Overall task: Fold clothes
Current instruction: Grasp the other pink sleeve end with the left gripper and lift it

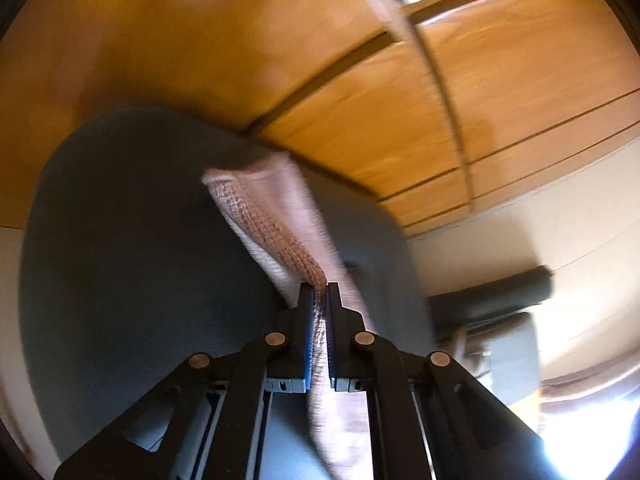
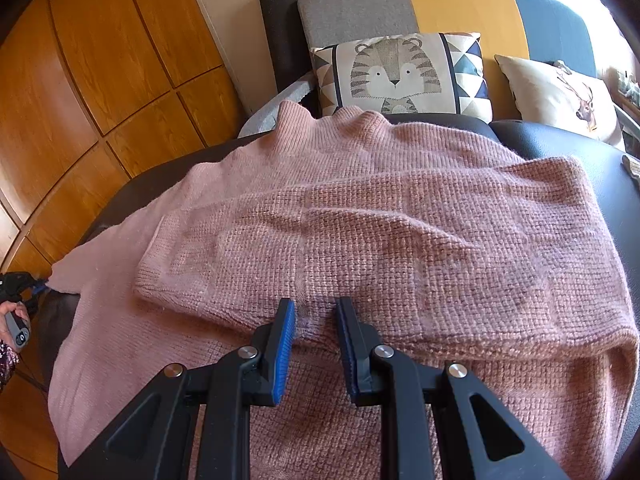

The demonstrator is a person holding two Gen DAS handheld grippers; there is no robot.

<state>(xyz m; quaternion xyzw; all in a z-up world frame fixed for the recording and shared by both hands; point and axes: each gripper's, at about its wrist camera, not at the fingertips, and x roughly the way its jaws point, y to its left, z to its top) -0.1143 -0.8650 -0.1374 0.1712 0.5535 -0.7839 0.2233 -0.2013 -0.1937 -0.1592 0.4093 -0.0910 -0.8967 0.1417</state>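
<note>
A pink knitted sweater lies spread on a dark sofa seat, with one sleeve folded across its body. My right gripper sits at the near folded edge. Its blue pads press a thick bunch of knit that fills the gap between them. At the far left, my left gripper pinches the sweater's stretched-out corner, held by a person's hand. In the blurred left wrist view, the left gripper is shut on a strip of the sweater that runs away over the dark seat.
A tiger cushion and a deer cushion lean on the grey, yellow and blue sofa back. A dark rolled mat stands beside it. Wooden flooring lies to the left of the seat.
</note>
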